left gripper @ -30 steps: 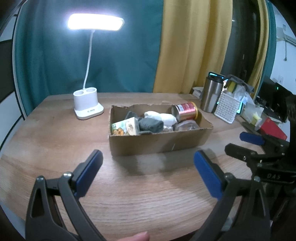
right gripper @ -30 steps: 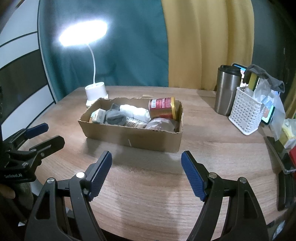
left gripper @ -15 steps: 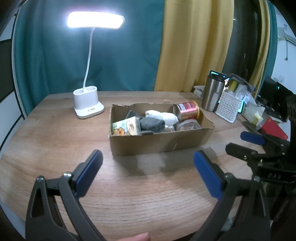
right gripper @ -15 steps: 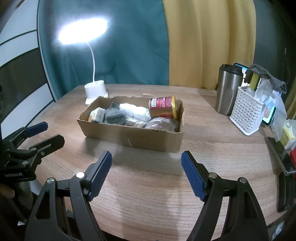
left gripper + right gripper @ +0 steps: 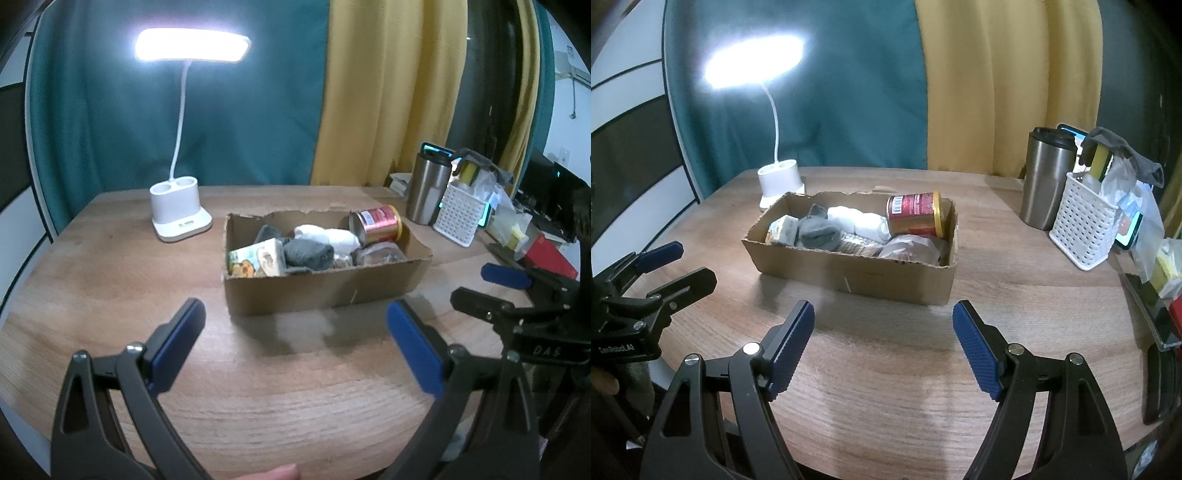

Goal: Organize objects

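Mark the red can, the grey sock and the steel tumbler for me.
red can (image 5: pixel 916 216), right wrist view, on its label side.
grey sock (image 5: pixel 818 234), right wrist view, on its bunched middle.
steel tumbler (image 5: pixel 1047 184), right wrist view, on its metal body.

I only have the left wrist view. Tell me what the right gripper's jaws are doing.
Observer: The right gripper has its jaws wide apart with nothing between them. It is over the bare table, short of the cardboard box.
Operator: Report what lies under the socks.
Observer: A printed snack packet lies flat beneath the white sock and the gray sock.
Operator: Find me a barcode on the red can.
Observer: The red can lies on its side in the box, and its barcode shows at the end away from the gold rim.
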